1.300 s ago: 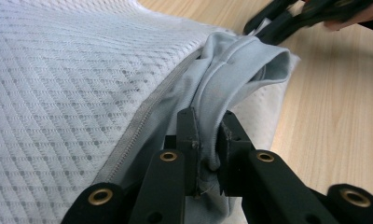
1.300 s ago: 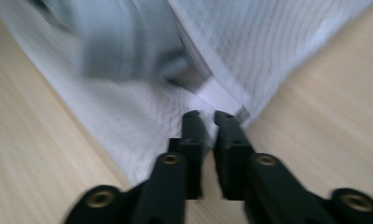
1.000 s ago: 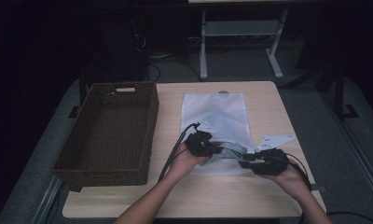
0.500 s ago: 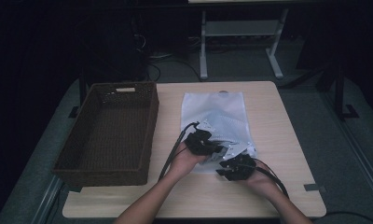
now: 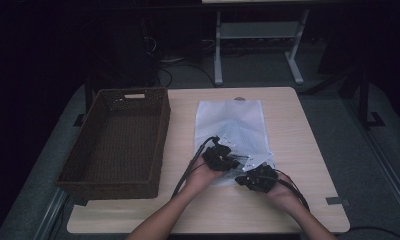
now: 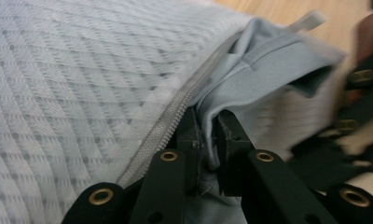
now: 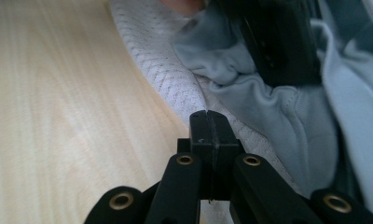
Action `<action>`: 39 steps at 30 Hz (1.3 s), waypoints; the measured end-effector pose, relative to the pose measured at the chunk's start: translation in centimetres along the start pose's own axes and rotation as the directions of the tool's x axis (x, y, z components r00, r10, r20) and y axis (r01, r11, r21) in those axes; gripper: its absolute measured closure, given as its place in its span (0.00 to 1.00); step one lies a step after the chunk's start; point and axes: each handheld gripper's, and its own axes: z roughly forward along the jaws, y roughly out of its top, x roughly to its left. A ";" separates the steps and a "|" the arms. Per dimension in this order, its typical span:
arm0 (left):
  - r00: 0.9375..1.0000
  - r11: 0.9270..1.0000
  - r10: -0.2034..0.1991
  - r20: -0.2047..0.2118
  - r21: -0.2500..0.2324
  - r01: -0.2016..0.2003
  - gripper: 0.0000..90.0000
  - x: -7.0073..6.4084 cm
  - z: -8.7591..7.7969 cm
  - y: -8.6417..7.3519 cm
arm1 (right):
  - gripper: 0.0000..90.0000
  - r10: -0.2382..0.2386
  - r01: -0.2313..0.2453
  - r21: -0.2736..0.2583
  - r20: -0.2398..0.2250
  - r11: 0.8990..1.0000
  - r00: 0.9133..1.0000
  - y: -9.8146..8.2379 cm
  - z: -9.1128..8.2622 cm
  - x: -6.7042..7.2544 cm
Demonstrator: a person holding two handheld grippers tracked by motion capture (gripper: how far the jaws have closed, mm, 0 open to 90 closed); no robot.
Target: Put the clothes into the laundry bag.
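A white mesh zip bag lies flat on the wooden table, its mouth toward the person. A grey-blue garment bulges out of that mouth beside the zipper. My left gripper is shut on a fold of the garment right at the zipper edge. My right gripper sits just right of it at the bag's near edge. Its jaws have just been closing and now meet, tips over the mesh rim, with nothing seen between them.
A dark wicker basket stands on the table's left half, close to the bag's left side. Bare wood lies right of the bag and along the front edge. Metal stand legs rise beyond the far edge.
The right gripper has moved left from the bag's near right corner to sit close beside the left gripper, and its jaws have shut. The left gripper has kept still on the garment.
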 end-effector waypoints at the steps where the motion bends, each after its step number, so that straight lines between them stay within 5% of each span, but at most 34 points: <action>1: 1.000 1.000 0.003 -0.010 0.004 -0.003 0.90 0.1 0.1 0.1 | 1.00 -0.001 0.001 0.000 -0.002 1.000 1.000 0.0 -0.1 0.0; 8: 0.997 1.000 0.015 -0.081 0.001 -0.015 0.90 0.7 0.4 0.3 | 1.00 0.008 -0.008 -0.008 -0.039 1.000 0.999 -0.2 -0.6 0.1; 12: 0.989 1.000 0.026 -0.145 0.005 -0.025 0.90 1.5 0.4 0.6 | 1.00 0.011 -0.012 -0.012 -0.053 1.000 0.999 -0.3 -0.8 0.1; 19: 0.977 1.000 -0.017 -0.211 -0.022 0.013 0.90 3.5 0.7 1.2 | 1.00 -0.004 0.004 -0.011 -0.073 1.000 0.997 -0.3 -1.0 0.5; 25: 0.961 1.000 0.005 -0.276 0.000 -0.006 0.90 4.9 1.2 2.2 | 1.00 -0.007 0.007 0.000 -0.077 1.000 0.997 -0.6 -1.2 0.6; 33: 0.983 0.999 -0.034 -0.182 -0.026 0.030 0.76 3.9 -1.1 2.1 | 1.00 0.011 -0.011 -0.012 -0.057 1.000 0.998 -0.9 -1.3 0.3; 39: 0.982 0.996 -0.029 -0.187 -0.087 0.013 0.69 3.4 -5.1 1.9 | 1.00 0.016 -0.017 -0.028 -0.052 0.999 0.999 -0.7 -1.6 0.2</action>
